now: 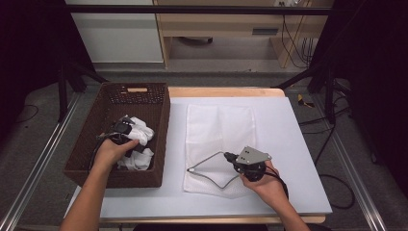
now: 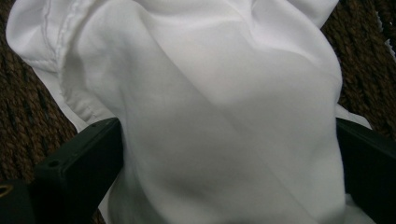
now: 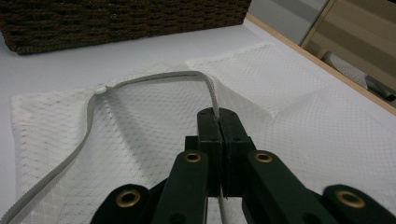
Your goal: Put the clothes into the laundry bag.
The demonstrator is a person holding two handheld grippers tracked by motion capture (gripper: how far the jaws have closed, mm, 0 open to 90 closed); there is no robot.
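White mesh bag point(image 1: 219, 139) lies flat on the counter point(image 1: 288, 144), right of the basket point(image 1: 91, 139) and near the middle. Its grey zipper edge point(image 1: 211, 168) is lifted into an open loop at the near end. The right gripper point(image 1: 230, 157), at the bag's near right corner, is clamped tight on that zipper edge; in the right gripper view the zipper tape point(image 3: 212, 95) runs straight into the closed jaws of the right gripper point(image 3: 218, 122).

The brown woven basket stands on the left side of the counter. The left gripper point(image 1: 126, 126) reaches down into it among white cloth point(image 1: 139, 132). In the left gripper view its jaws stand wide with a bunched fold of the cloth point(image 2: 219, 121) between them; whether they press on the cloth I cannot tell.
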